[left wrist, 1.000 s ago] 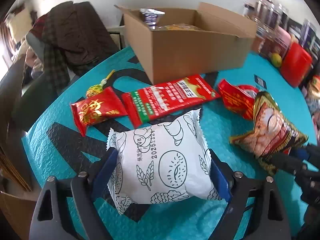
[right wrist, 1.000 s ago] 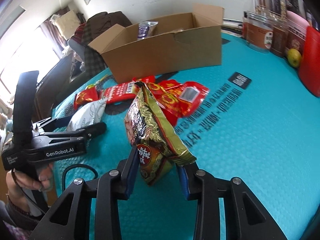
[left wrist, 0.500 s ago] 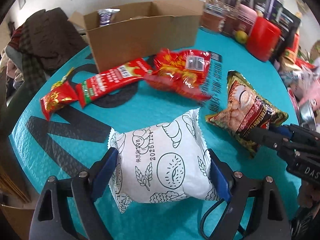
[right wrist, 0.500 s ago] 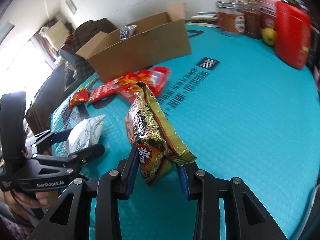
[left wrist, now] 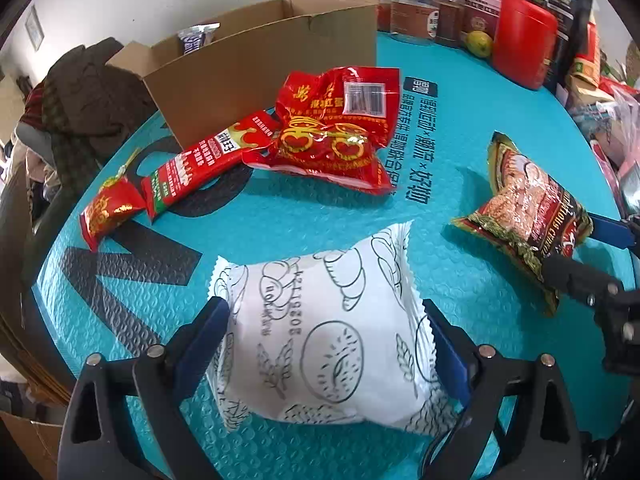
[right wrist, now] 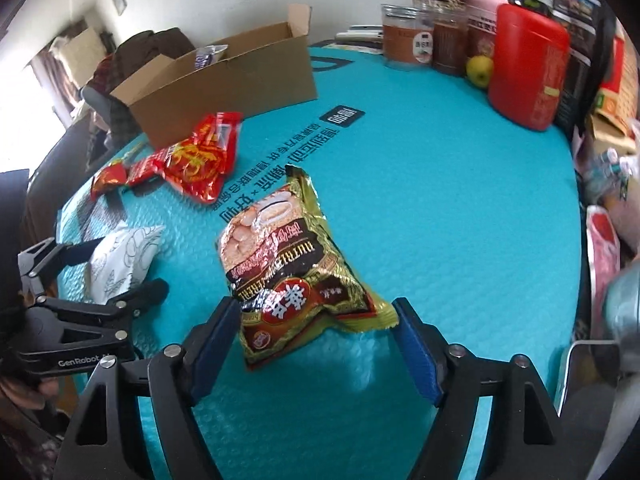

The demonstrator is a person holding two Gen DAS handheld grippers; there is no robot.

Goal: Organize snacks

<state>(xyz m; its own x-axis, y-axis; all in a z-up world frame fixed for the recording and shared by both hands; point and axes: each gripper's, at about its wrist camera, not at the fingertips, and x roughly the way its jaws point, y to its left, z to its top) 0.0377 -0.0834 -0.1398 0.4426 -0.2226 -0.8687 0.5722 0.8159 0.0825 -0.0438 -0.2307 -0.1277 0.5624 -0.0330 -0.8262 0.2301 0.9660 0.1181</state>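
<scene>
A white snack packet with line drawings [left wrist: 320, 340] lies on the teal mat [left wrist: 280, 224] between the blue pads of my left gripper [left wrist: 324, 308]. Those jaws are opening and the pads sit at the packet's edges without squeezing it. A gold-and-brown cereal packet [right wrist: 288, 264] lies flat on the mat between the fingers of my right gripper [right wrist: 316, 304]. Its jaws are opening too, with both pads clear of the packet. The cereal packet [left wrist: 524, 216] and right gripper [left wrist: 592, 264] also show at the right of the left wrist view. The left gripper [right wrist: 120, 268] shows at the left of the right wrist view.
An open cardboard box [left wrist: 260, 72] with snacks inside stands at the back. Before it lie a large red packet [left wrist: 336, 132], a long red packet [left wrist: 200, 168] and a small red packet [left wrist: 108, 212]. A red canister [right wrist: 528, 68], jars [right wrist: 408, 36] and a green fruit [right wrist: 480, 70] line the far right.
The right jaws have opened wide and the cereal packet, held upright before, has dropped flat on the mat. The left jaws have widened around the white packet. Both grippers drifted away from the box.
</scene>
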